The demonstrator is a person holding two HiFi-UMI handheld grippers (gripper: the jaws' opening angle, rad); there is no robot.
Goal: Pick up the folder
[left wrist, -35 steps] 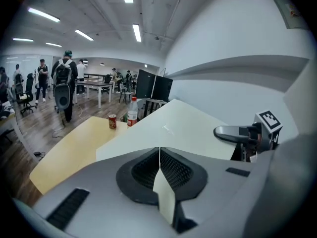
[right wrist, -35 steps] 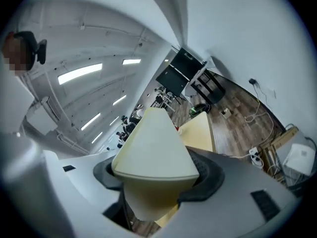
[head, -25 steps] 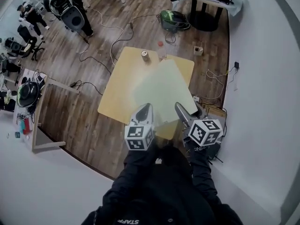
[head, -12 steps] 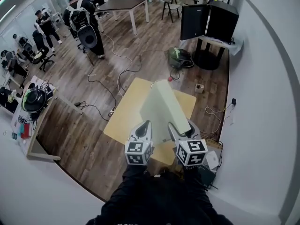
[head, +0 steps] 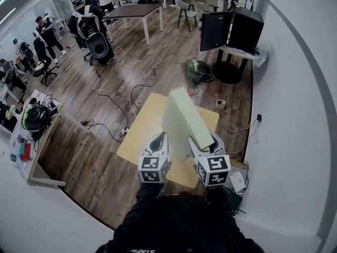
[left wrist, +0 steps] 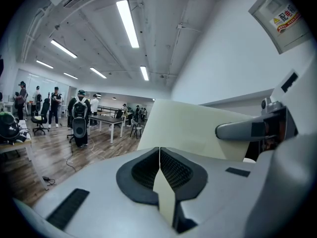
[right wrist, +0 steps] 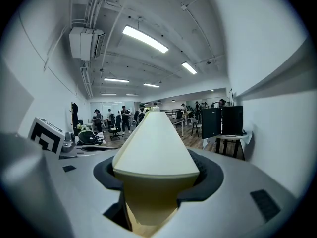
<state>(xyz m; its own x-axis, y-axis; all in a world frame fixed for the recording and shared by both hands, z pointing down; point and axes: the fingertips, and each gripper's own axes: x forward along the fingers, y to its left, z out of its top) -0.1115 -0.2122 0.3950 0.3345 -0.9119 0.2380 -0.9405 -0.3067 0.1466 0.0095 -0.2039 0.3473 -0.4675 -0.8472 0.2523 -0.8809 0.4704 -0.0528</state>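
One folder hangs above the tabletop, left gripper pinching its thin edge, right gripper clamping its thick side. Lift looks done; next, hold steady.

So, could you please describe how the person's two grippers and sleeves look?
Both the left gripper and right gripper have smooth light-grey shells, each carrying a white cube printed with black square markers. Their pads are dark and ribbed. The sleeves are black.

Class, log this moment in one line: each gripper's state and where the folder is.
folder: held tilted above table | left gripper: shut on its thin edge | right gripper: shut on its thick side
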